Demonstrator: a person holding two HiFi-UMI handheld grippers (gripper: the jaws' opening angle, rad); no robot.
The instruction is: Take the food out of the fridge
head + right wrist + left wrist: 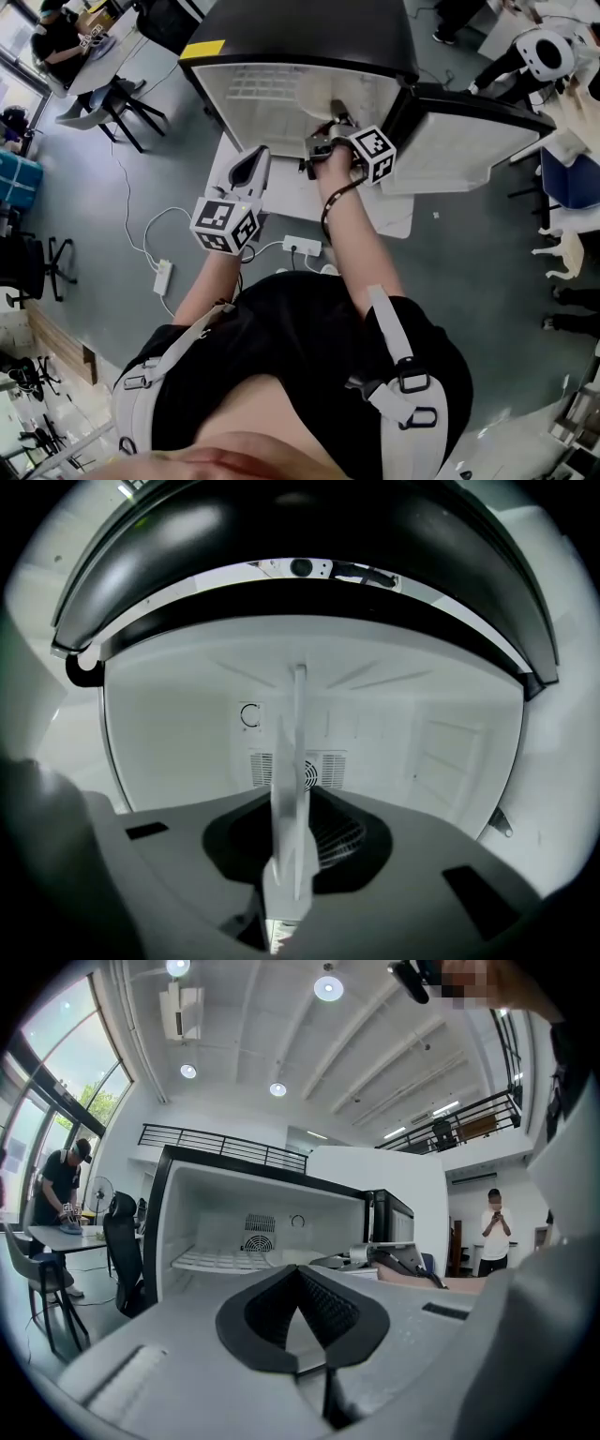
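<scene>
The small black fridge (281, 37) stands open, its white door (450, 141) swung to the right. My right gripper (323, 141) reaches into the white compartment. Seen edge-on in the right gripper view, a thin white plate (292, 789) stands between the jaws of the right gripper (292, 855), which are shut on it. In the head view the plate (314, 105) shows as a pale round shape on the shelf. My left gripper (251, 167) hangs outside the fridge, left of the opening, shut and empty. Its view looks past the left gripper (300, 1312) into the fridge (253, 1213).
A wire shelf (220, 1260) and a fan vent (319, 766) are inside the fridge. Power strips (302, 247) and cables lie on the grey floor in front. Chairs (122, 103) and a table with a person stand at the left; other people stand at the right.
</scene>
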